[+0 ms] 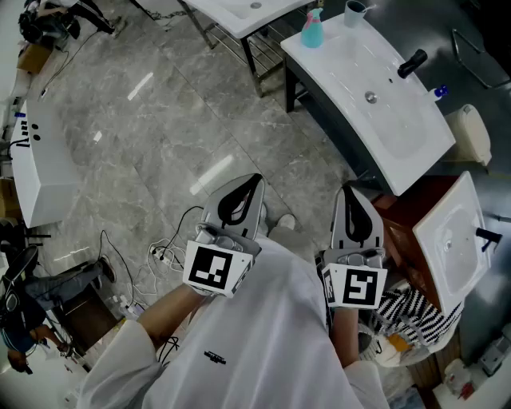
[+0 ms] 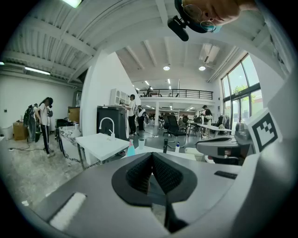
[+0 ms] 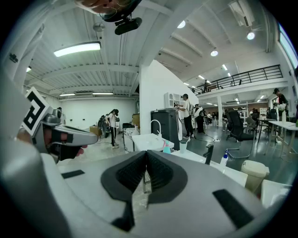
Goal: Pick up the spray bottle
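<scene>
The spray bottle [image 1: 312, 30], a small rounded body of translucent teal plastic under a pink trigger head, stands upright near the top edge of the head view, right of centre. It sits at the end of a long, glossy white tabletop [image 1: 419, 148] with a shallow basin moulded into it. Just beside the bottle is a pale cup [image 1: 354, 10]. Further down the tabletop, an angular matt black faucet [image 1: 411, 64] rises by the basin, and a small bottle with a blue cap [image 1: 437, 93] stands past it.

Both grippers are low in the frame, well apart from the bottle. They are held out from a person in a white sleeved shirt [image 1: 263, 343]. The left gripper [image 2: 152, 159] has a smooth grey shell. Its black, ribbed jaws are pressed together into a pointed wedge, with nothing between them. The right gripper [image 3: 146, 157] looks the same: its dark textured jaws meet at the tips and grip nothing. Each carries a cube with black-and-white square markers.

Beneath them the floor [image 1: 152, 120] is polished grey marble, veined and throwing back streaks of light. Thin black cables [image 1: 160, 254] lie tangled on it at lower left. A second white basin [image 1: 451, 240] sits tilted at the right edge.
</scene>
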{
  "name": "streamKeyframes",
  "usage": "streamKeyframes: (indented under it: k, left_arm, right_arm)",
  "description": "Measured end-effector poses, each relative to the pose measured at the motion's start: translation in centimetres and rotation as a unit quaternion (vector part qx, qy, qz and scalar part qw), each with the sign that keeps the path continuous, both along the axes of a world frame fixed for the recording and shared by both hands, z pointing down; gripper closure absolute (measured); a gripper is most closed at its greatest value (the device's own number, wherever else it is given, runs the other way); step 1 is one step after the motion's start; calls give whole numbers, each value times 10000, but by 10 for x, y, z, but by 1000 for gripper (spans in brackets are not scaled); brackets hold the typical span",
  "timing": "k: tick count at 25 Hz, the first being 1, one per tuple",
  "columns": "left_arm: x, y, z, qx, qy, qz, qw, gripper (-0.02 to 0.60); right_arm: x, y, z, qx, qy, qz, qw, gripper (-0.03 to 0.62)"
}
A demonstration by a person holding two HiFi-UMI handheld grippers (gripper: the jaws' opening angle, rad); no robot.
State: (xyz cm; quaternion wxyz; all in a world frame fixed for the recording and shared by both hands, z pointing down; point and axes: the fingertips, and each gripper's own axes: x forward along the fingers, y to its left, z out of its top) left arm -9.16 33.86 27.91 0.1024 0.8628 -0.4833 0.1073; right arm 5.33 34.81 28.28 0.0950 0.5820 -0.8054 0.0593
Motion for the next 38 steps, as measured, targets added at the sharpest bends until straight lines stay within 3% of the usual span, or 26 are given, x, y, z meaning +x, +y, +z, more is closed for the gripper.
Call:
streamKeyframes:
  k: [10,17,30,38]
  left_arm:
    - [-35,27,-14,149,81,-40,9998,577]
    - [-56,28,-16,152,204,68,9997,577]
    - [-115,9,-13,91,459,175,9987,577]
    - [-129,-27,-10,38,512,46,9987,577]
  right_arm:
    - [-38,26,-8,47,134,-30,9999,588]
    - [-51,27,-13,190,-48,332,9993,588]
    - [-95,6,-18,338,-308,705,9965,588]
    - [-114,-37,-11,315,-210,442,9983,588]
